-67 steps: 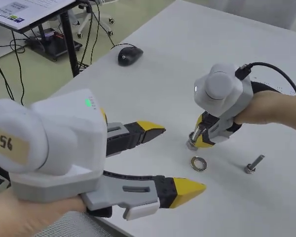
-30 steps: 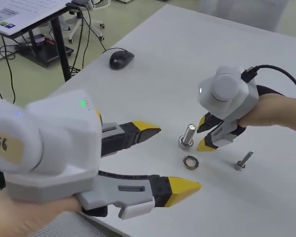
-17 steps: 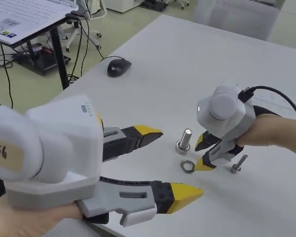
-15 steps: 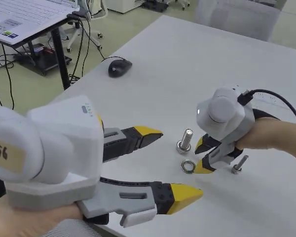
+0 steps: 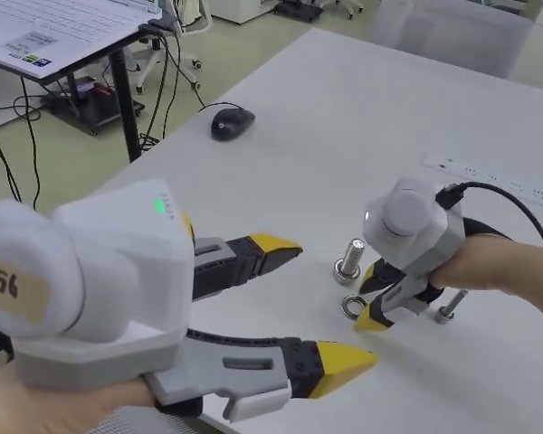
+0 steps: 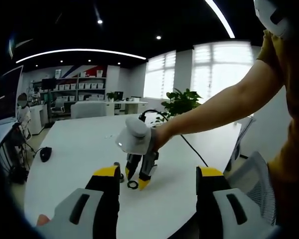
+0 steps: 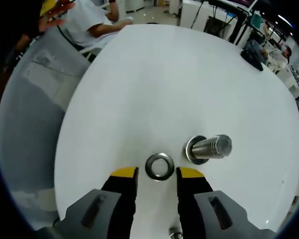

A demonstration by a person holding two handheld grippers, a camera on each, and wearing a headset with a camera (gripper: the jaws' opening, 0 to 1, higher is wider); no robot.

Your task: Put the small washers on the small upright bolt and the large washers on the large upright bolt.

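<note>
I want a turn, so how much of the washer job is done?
Maybe one done: the large upright steel bolt has a ring round its base. In hand: the open right claw frames a loose silver washer on the white table, not gripped. To do: lift it onto a bolt.

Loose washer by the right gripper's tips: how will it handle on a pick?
Washer lies flat on the smooth white table, so the right gripper may push it sliding before it lifts. It looks like metal: likely stiff, not fragile. Tipped on edge, it could roll.
</note>
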